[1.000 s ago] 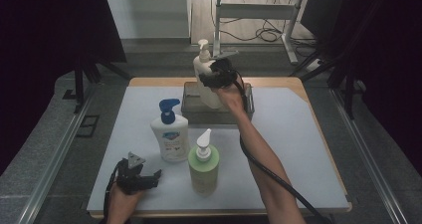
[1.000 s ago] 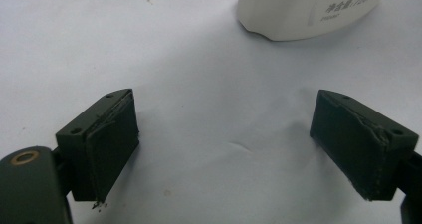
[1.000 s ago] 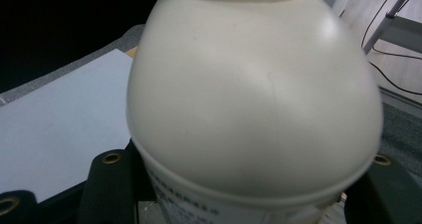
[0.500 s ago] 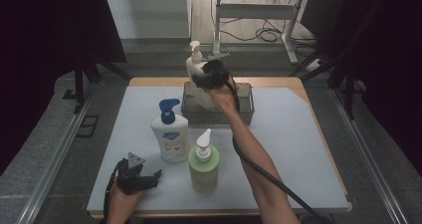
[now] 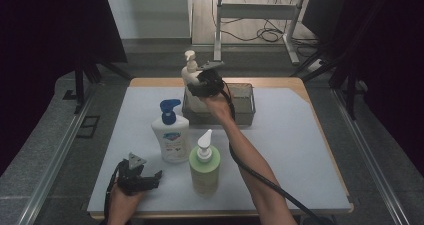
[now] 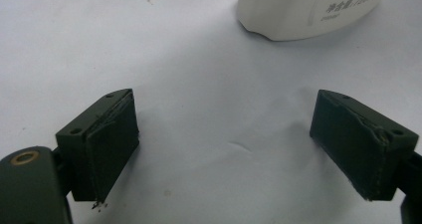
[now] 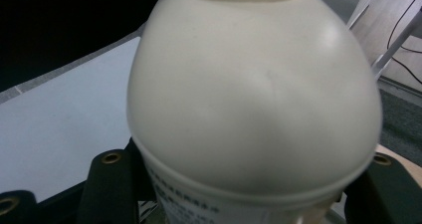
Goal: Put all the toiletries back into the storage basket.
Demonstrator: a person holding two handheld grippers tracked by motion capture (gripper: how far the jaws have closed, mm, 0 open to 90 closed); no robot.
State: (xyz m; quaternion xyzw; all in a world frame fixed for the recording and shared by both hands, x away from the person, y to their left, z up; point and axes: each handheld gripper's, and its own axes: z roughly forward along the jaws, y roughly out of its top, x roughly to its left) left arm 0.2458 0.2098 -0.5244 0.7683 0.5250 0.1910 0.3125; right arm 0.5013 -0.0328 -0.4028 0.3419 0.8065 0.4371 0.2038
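White table (image 5: 300,150) — right tongs (image 5: 200,85) grip cream bottle (image 5: 190,75).

Two pump bottles (image 5: 171,135) (image 5: 204,162) block the near-left; right side open

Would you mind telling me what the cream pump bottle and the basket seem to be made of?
Cream pump bottle: probably plastic, smooth semi-matte, showing a soft sheen and a shallow dent. Basket: looks like grey metal mesh with a rim, though it is too small to be certain.

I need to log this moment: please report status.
Right tool shut on cream pump bottle over grey basket. Left tool open, empty. Nothing blocking.
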